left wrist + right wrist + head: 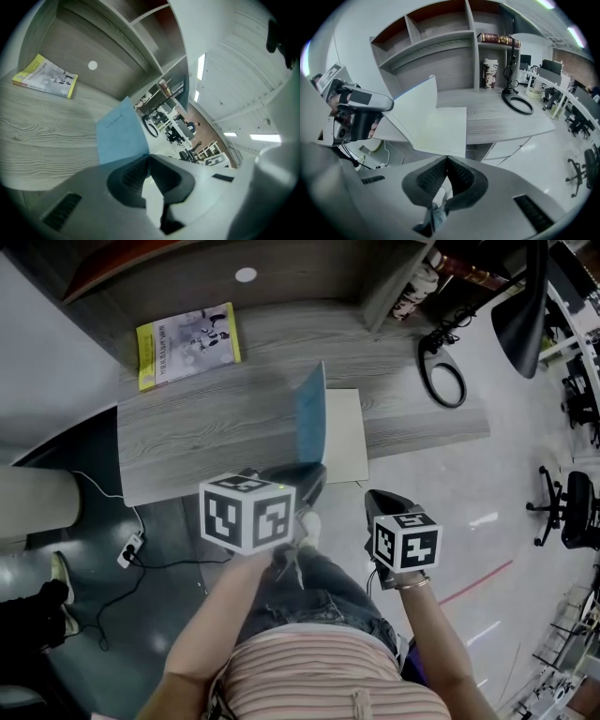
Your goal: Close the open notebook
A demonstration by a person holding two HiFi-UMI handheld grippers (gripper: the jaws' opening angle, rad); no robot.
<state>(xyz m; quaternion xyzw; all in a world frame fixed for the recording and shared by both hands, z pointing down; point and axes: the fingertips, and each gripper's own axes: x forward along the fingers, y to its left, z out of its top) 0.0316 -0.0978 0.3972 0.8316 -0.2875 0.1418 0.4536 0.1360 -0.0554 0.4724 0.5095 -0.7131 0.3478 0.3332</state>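
Observation:
The notebook lies at the front edge of the grey wooden desk (216,437). Its blue cover (309,416) stands nearly upright above the white page (345,435). My left gripper (313,476) is shut on the cover's near edge. In the left gripper view the blue cover (121,133) rises straight from the closed left gripper (147,157). The right gripper view shows the cover's pale inner side (415,105) tilted up, with the left gripper (388,105) at its edge. My right gripper (377,500) hovers off the desk's front, right of the notebook. The right gripper (446,159) is shut with nothing in it.
A yellow booklet (187,343) lies at the back left of the desk. A black ring on a stand (442,381) sits at the right end. Shelves at the back hold books (494,37) and a jar (490,72). A power strip (131,547) and an office chair (567,507) are on the floor.

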